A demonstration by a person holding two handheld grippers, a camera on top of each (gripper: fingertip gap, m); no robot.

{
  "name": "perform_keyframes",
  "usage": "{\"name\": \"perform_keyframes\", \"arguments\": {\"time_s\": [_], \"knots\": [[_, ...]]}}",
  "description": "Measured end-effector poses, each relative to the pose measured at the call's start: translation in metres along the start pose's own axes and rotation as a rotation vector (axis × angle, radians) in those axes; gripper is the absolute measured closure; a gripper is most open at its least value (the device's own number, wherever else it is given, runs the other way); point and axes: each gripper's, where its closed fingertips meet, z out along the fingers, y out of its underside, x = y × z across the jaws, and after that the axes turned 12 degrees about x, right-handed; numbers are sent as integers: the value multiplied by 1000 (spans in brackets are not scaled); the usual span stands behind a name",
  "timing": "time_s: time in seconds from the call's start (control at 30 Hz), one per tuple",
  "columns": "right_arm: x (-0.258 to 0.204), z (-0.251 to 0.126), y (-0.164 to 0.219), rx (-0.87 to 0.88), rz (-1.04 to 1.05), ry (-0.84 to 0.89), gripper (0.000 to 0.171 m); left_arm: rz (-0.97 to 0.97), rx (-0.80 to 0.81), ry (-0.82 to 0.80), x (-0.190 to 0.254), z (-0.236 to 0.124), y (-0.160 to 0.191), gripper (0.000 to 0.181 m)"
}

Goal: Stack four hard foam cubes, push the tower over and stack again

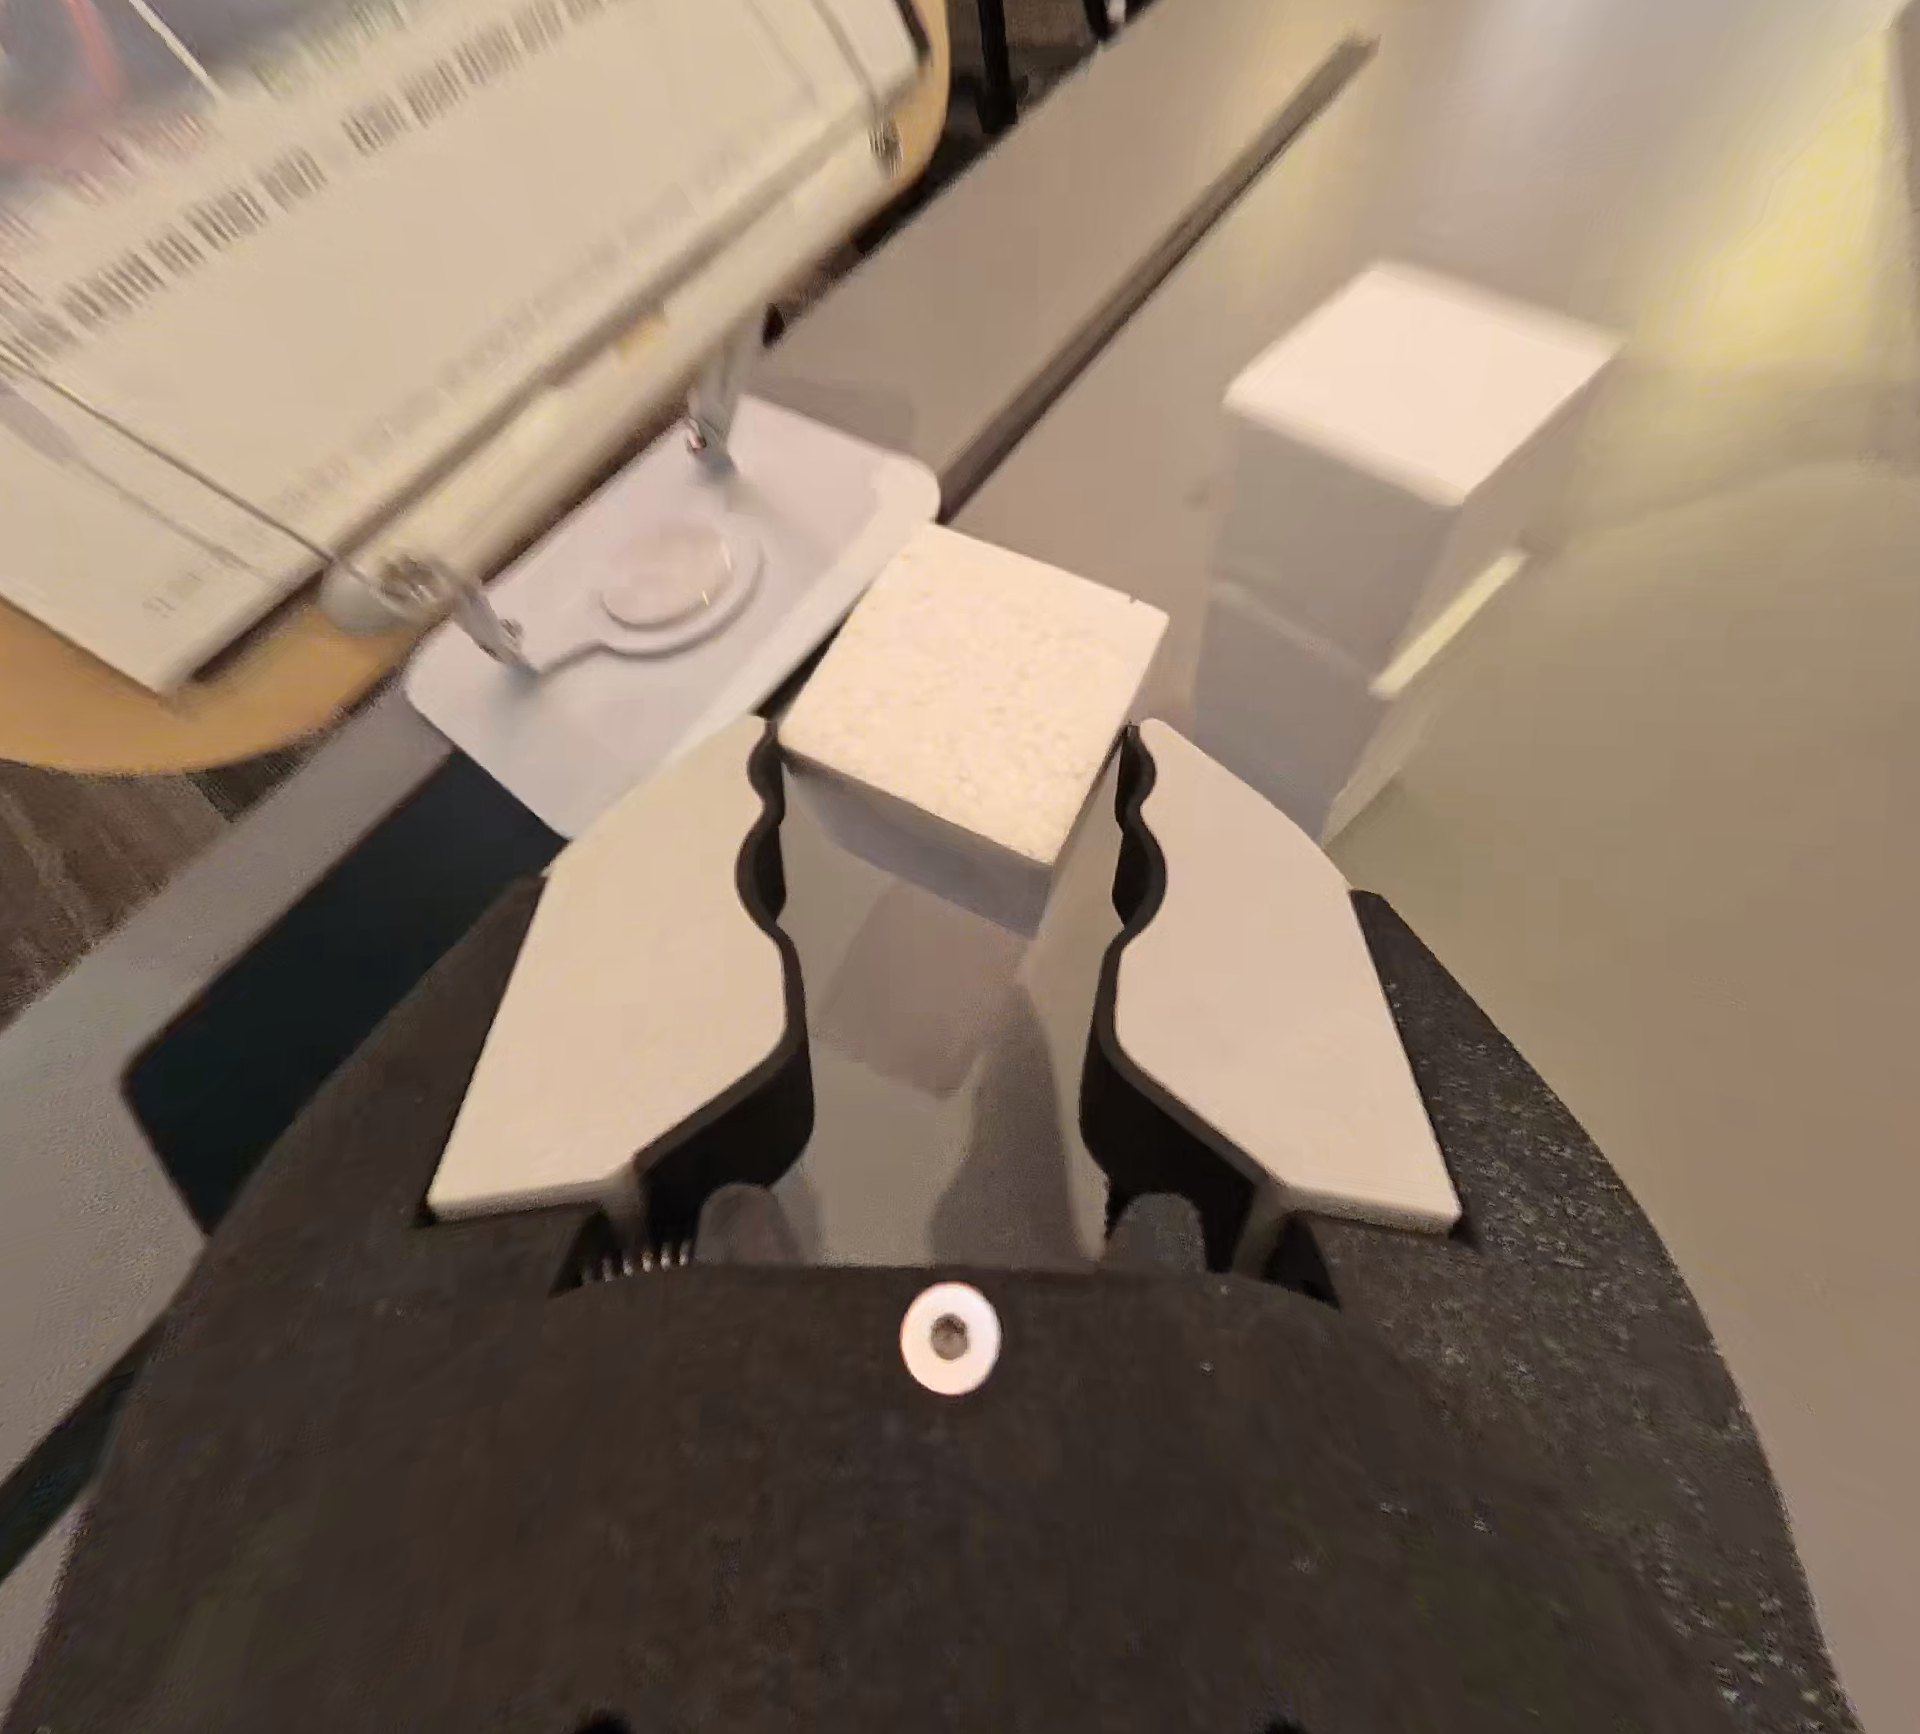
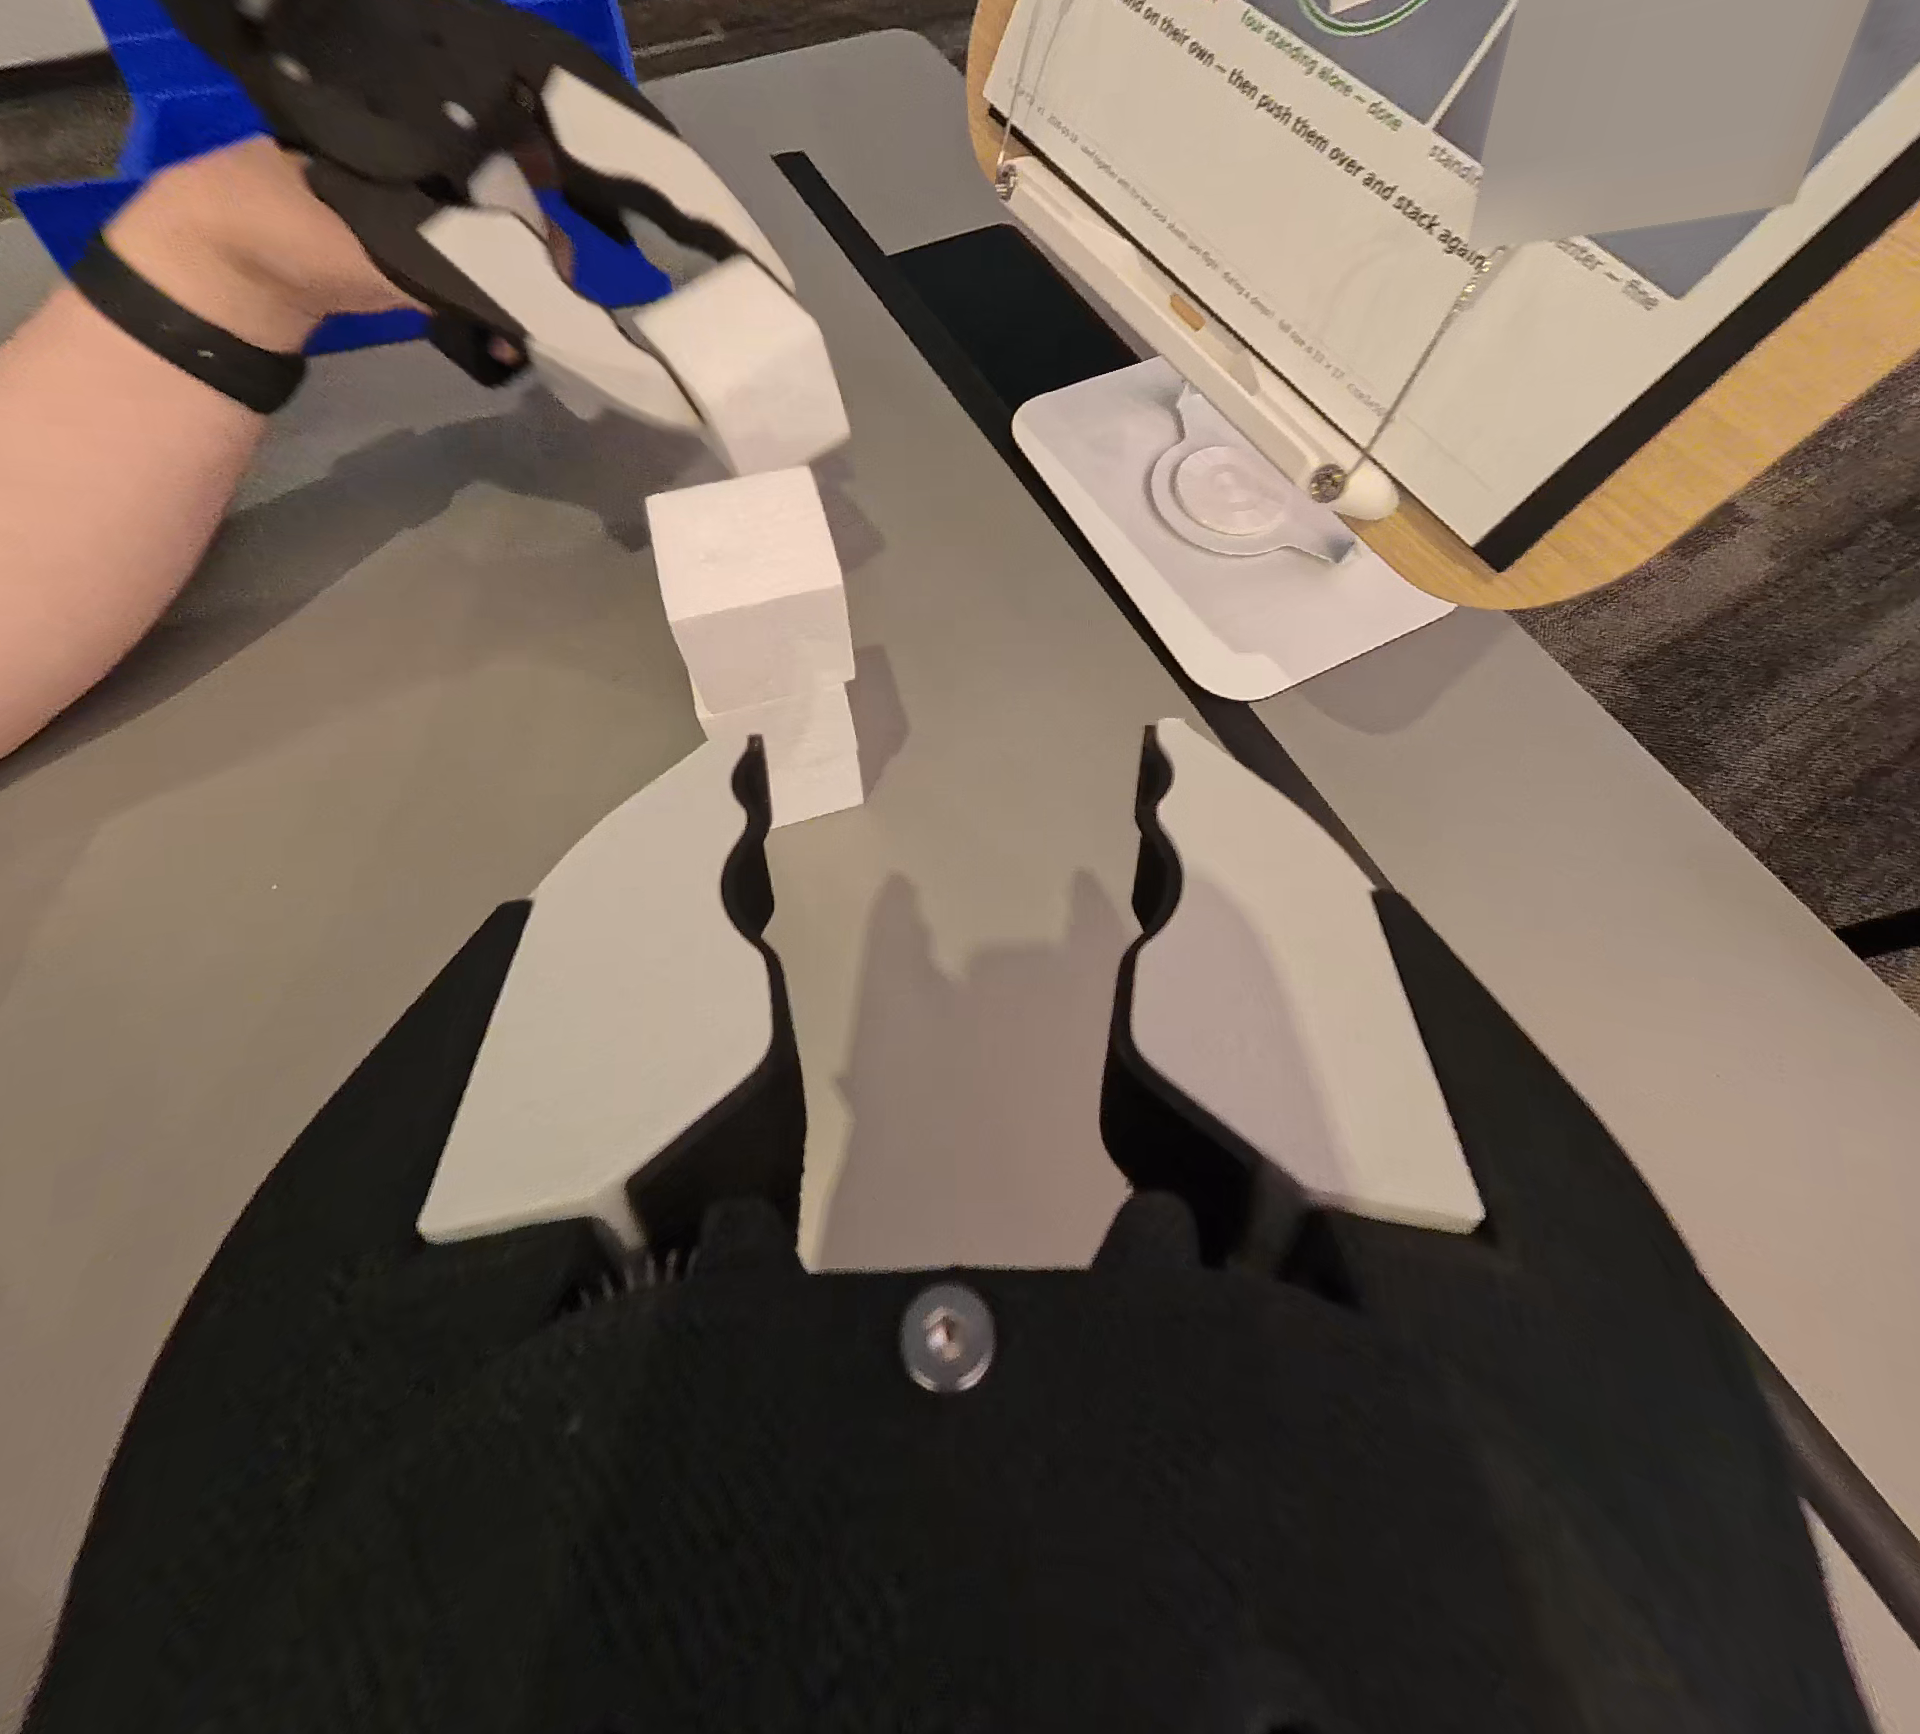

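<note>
The left hand-held gripper clamps a cube by two opposite faces, carried tilted in the upper left of the right wrist view, just above the stack, probably for placing on top. The stack looks two cubes high, long axis upright on the table, upper cube slightly offset. The right hand-held gripper waits wide and empty, the stack just beyond its left finger.

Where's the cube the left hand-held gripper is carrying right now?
Clamped in the left hand-held gripper, the carried cube hangs just above the two-cube stack, left of the white stand base.
</note>
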Motion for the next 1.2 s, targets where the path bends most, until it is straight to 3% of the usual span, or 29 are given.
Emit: {"name": "perform_keyframes", "arguments": {"time_s": [0.1,0.23,0.53,1.2], "knots": [[5,-5,-2,24,25,8,103,9,114,11,17,-14,-55,120],[10,-9,0,26,36,17,103,25,208,216,57,-7,-96,120],[11,-9,5,9,40,10,103,-12,56,347,67,32,-84,120],[10,-7,10,-11,52,0,103,55,20,372,79,43,-73,118]]}}
